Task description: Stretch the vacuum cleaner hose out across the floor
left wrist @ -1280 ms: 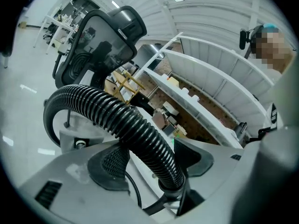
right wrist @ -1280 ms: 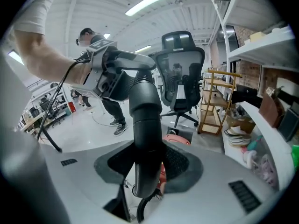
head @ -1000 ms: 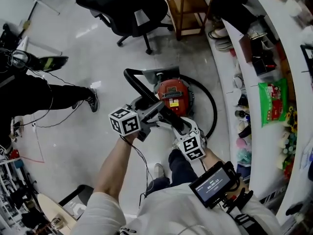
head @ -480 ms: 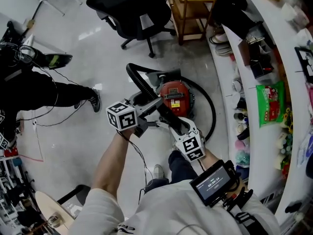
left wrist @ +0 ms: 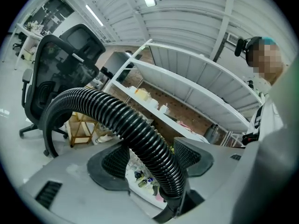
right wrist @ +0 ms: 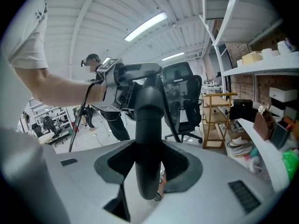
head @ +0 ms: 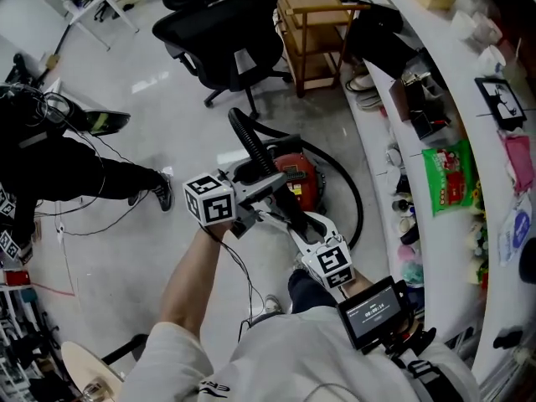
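The left gripper [left wrist: 150, 158] has its jaws clenched on the ribbed black hose [left wrist: 117, 118]. The right gripper [right wrist: 148, 167] grasps the hose's smooth rigid end. Both are raised over the red vacuum cleaner [head: 303, 177] on the floor [head: 167, 115] — near a black office chair [head: 222, 23].

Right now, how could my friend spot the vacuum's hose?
Find the black office chair on the pale floor; the round red vacuum cleaner sits just below it in the head view. The thick black ribbed hose arches up over it, far fatter and bumpier than the thin floor cables.
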`<action>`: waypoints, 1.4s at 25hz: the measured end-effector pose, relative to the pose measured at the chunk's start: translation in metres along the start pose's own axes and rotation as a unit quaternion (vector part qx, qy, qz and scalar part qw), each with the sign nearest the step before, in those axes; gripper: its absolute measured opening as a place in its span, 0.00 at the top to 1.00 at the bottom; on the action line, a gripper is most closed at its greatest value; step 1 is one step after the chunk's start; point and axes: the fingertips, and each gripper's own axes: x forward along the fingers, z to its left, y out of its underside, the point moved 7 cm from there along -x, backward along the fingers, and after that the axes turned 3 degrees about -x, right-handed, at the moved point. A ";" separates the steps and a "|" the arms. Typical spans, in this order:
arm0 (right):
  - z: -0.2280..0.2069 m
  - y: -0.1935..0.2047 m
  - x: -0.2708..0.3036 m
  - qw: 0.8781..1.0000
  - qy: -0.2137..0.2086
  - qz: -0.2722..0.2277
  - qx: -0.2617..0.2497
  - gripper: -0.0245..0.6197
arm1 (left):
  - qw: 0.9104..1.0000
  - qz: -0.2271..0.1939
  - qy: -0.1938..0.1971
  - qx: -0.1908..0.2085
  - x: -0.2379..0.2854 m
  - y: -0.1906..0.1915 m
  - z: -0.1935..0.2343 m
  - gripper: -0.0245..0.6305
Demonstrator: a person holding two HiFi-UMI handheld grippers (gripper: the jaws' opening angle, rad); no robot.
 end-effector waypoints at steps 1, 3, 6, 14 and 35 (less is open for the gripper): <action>0.002 -0.002 -0.006 1.000 0.001 -0.004 0.001 0.70 | 1.000 0.001 0.005 0.004 0.001 -0.001 -0.007 0.52; 0.008 -0.004 -0.017 1.000 0.003 -0.009 0.003 0.70 | 1.000 0.003 0.016 0.008 0.000 -0.002 -0.019 0.52; 0.019 -0.008 -0.034 1.000 0.008 -0.018 0.003 0.70 | 0.999 0.003 0.032 0.010 -0.004 -0.004 -0.037 0.52; 0.051 -0.005 -0.070 0.999 0.028 -0.035 0.011 0.70 | 0.997 0.021 0.074 0.033 -0.008 0.004 -0.080 0.52; 0.204 0.006 -0.160 0.995 -0.005 -0.097 0.023 0.70 | 0.981 0.035 0.175 0.070 -0.089 0.049 -0.206 0.52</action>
